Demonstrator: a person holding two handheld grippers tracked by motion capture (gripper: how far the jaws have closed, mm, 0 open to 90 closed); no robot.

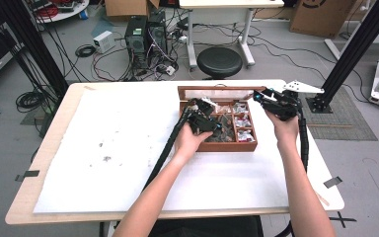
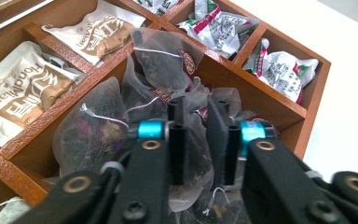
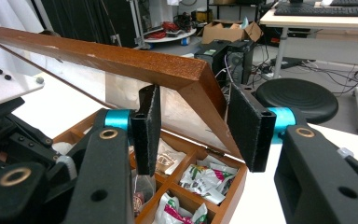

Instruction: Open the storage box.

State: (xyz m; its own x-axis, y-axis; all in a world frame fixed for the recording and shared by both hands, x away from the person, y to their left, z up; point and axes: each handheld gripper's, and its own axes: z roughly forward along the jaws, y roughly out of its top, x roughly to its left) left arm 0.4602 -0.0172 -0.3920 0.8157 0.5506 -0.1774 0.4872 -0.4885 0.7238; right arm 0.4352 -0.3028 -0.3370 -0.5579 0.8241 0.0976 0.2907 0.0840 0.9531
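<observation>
A wooden tea box (image 1: 217,146) sits on the white sheet (image 1: 103,148) that covers the tabletop (image 1: 54,133), toward the far right of it. Its glass-paned lid (image 3: 121,56) stands open, tilted up from the back edge.

The left gripper (image 2: 196,112) reaches down into the box's large middle compartment, which holds a heap of see-through mesh tea bags (image 2: 93,130) filled with dark leaves, each with a white string. Its jaws are nearly together and pinch one mesh tea bag (image 2: 193,154) between the pads; the thin fabric bunches in the narrow gap. In the high view the left gripper (image 1: 205,121) hangs over the middle of the box, with the person's left hand (image 1: 190,140) behind it.

To one side of that compartment lie tan and white paper sachets (image 2: 32,93) in their own slots. On the other side, two smaller slots hold white packets with green and red print (image 2: 279,70).

The right gripper (image 3: 200,126) is at the lid's front corner. Its jaws stand on either side of the wooden frame and are clamped on it, holding the lid up. In the high view the right gripper (image 1: 271,101) sits at the far right corner of the box, with the right hand (image 1: 284,126) below it.

Beyond the tabletop stand a black stool (image 1: 219,61) and computer towers (image 1: 145,34) among cables on the floor.
</observation>
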